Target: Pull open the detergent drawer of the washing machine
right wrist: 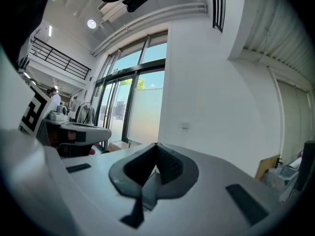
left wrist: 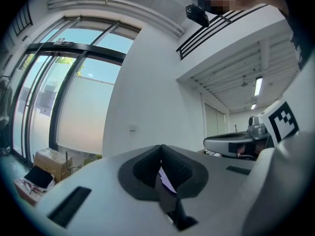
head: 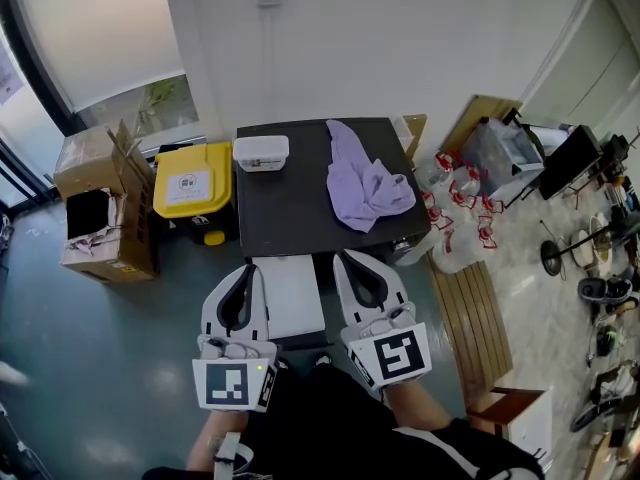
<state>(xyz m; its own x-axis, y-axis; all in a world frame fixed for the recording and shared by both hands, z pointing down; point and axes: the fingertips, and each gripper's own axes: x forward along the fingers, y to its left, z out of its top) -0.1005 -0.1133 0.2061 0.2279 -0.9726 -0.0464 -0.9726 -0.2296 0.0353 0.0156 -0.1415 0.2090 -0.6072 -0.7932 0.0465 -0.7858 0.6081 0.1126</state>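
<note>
The washing machine [head: 290,223] shows from above as a black-topped box against the white wall. A white flat panel [head: 290,293] juts out from its near edge; I cannot tell whether it is the drawer. My left gripper [head: 250,268] hangs just left of that panel and my right gripper [head: 347,258] just right of it. Both point level toward the machine. In the left gripper view the left gripper [left wrist: 161,146] has its jaws shut with nothing in them. The right gripper [right wrist: 156,144] in its own view is shut and empty too.
A purple cloth [head: 365,183] and a white box [head: 261,152] lie on the machine's top. A yellow bin [head: 192,183] and an open cardboard box [head: 100,213] stand to the left. Water bottles [head: 455,213] and a wooden bench [head: 480,318] crowd the right.
</note>
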